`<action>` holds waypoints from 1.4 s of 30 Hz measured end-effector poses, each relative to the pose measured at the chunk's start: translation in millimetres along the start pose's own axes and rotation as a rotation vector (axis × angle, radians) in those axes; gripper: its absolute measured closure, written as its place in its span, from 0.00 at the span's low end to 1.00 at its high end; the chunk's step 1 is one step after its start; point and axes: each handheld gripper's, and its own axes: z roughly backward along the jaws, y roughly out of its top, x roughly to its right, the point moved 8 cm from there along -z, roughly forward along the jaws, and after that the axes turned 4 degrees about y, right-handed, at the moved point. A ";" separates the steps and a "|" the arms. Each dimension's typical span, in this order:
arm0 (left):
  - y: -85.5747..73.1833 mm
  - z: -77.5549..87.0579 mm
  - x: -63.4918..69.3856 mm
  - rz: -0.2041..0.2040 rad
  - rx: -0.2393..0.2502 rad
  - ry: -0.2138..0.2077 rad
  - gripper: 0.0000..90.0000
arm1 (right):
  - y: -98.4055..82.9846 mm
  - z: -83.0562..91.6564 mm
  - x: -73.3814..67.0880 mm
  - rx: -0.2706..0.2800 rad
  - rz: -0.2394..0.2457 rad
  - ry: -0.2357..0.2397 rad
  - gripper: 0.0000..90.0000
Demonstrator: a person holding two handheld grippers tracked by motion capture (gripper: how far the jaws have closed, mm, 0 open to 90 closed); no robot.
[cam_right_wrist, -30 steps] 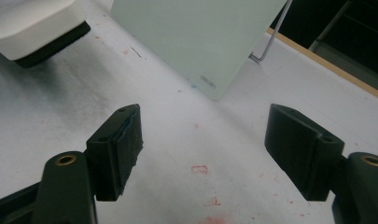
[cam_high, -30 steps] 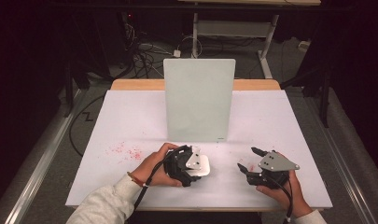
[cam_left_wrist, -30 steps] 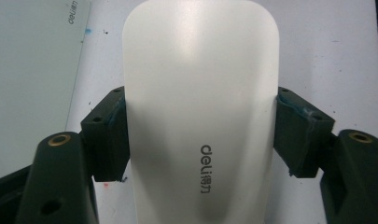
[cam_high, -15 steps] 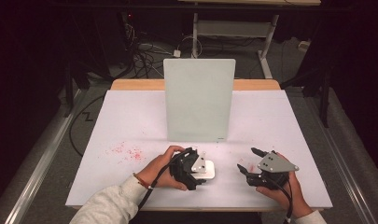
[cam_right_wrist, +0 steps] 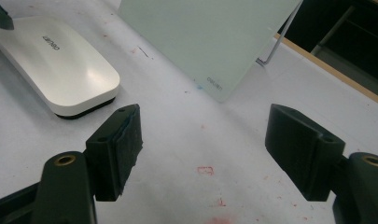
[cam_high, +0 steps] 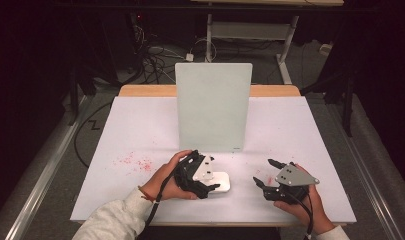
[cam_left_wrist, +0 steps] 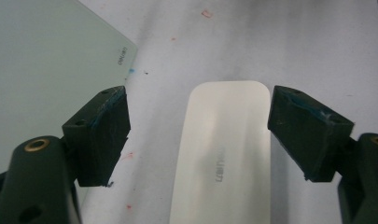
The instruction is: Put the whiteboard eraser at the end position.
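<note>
Left gripper (cam_left_wrist: pixel 198 135): low, jaws parted astride white eraser (cam_left_wrist: pixel 224 154) | eraser: flat on surface (cam_high: pixel 140 130), long axis along gripper's reach | right gripper (cam_right_wrist: pixel 203 154): resting, jaws apart, empty

— What's different from a second ago?

— The left gripper (cam_high: pixel 206 176) has slid toward three o'clock along the tabletop (cam_high: pixel 140 130), closer to the right gripper (cam_high: pixel 269 172), and the forearm has come further in.

— And the white eraser (cam_high: pixel 221 181)?

— It has shifted the same way; more of it now shows past the gripper at three o'clock. In the left gripper view it lies between the spread fingers (cam_left_wrist: pixel 102 128), nearer the right one.
</note>
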 end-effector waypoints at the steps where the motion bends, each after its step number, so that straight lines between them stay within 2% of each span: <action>1: -0.4 1.4 -1.9 0.006 0.005 0.017 0.23 | 0.0 0.0 -0.1 0.000 0.001 0.001 0.31; 9: -3.2 16.3 -18.0 0.068 0.067 0.126 0.22 | 0.9 0.8 -0.7 0.003 0.001 0.003 0.31; 16: -10.2 31.0 -30.3 0.106 0.091 0.192 0.22 | 2.7 2.2 -1.3 0.011 0.001 0.003 0.31; 18: -11.8 35.1 -32.3 0.114 0.097 0.200 0.22 | 3.3 2.6 -1.7 0.013 0.001 0.003 0.31; 26: -24.2 49.0 -41.0 0.145 0.101 0.257 0.22 | 3.9 3.1 -1.9 0.015 -0.001 0.003 0.31; 32: -33.4 63.1 -47.2 0.155 0.108 0.323 0.23 | 4.2 3.7 -1.2 0.019 -0.005 0.003 0.31; 42: -59.1 78.8 -54.1 0.199 0.097 0.372 0.21 | 3.5 5.9 -1.2 0.017 -0.009 -0.006 0.31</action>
